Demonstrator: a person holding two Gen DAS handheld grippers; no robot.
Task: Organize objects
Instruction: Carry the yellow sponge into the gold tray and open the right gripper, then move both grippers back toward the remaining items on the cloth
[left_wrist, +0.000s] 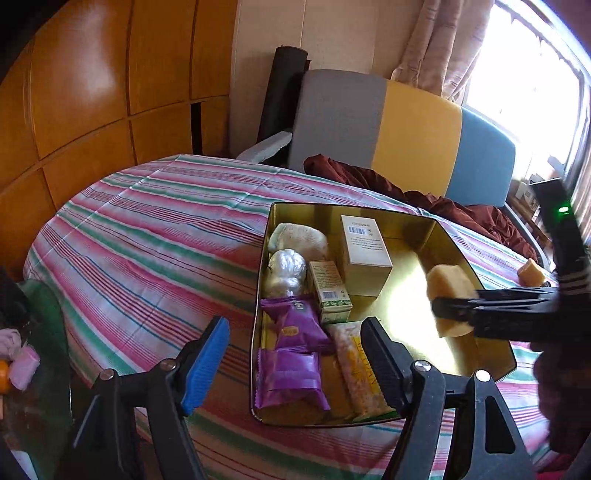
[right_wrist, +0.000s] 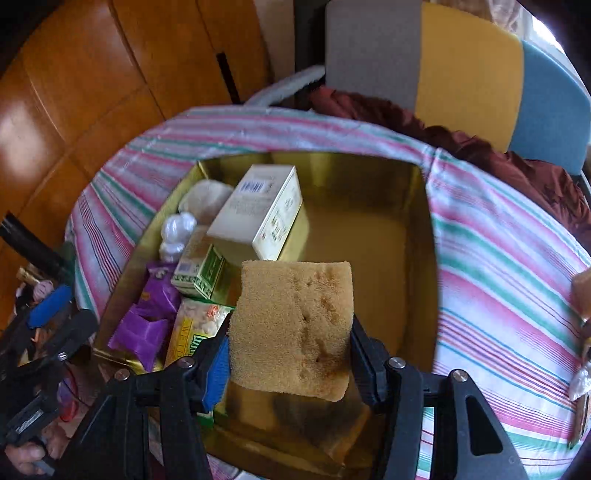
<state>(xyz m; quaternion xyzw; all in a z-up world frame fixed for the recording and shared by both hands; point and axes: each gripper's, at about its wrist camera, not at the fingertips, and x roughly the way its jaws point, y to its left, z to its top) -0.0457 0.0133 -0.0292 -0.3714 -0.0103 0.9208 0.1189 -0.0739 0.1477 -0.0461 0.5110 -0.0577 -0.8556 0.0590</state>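
While the right gripper clamps a tan sponge over the gold tin on the striped cloth, the left gripper hangs open, empty, above the tin's purple snack packets.

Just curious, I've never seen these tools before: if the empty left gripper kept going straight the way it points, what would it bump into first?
Most likely the purple snack packets at the near end of the gold tin; they lie between the open left gripper fingers. Depth is hard to judge.

One gold tin, two sponges, two boxes, two purple packets.
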